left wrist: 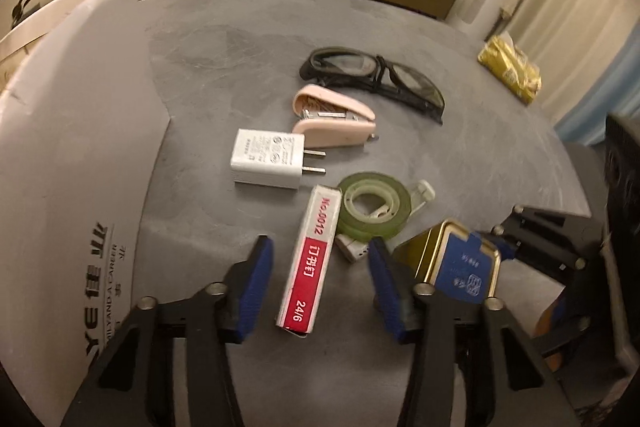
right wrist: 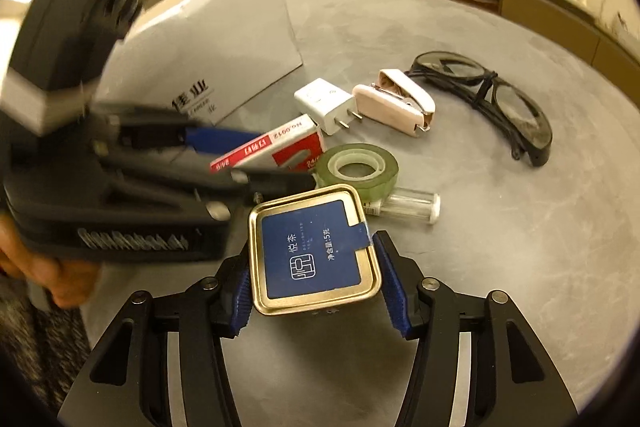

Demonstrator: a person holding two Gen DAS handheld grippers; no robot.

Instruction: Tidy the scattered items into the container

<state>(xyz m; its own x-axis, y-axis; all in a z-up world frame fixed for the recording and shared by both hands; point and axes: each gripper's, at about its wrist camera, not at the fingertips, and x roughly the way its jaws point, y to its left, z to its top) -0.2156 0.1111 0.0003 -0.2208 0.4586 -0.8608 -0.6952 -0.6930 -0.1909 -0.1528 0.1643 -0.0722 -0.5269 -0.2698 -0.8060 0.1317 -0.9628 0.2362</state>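
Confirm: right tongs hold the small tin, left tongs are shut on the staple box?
Not quite. The left tongs are open, straddling the staple box without touching it, as the left wrist view shows. The right tongs do hold the small tin.

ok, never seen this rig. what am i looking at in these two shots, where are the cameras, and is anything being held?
No robot here: a person holds a two-finger claw in each hand, with a fisheye camera on each looking along its fingers.

The left wrist view shows the left claw open, its fingers either side of a red and white staple box.

The right wrist view shows the right claw gripping a small gold tin with a blue label.

On the grey table lie a white charger plug, pink stapler, green tape roll, dark glasses and a clear tube. The big white box at the left is probably the container.
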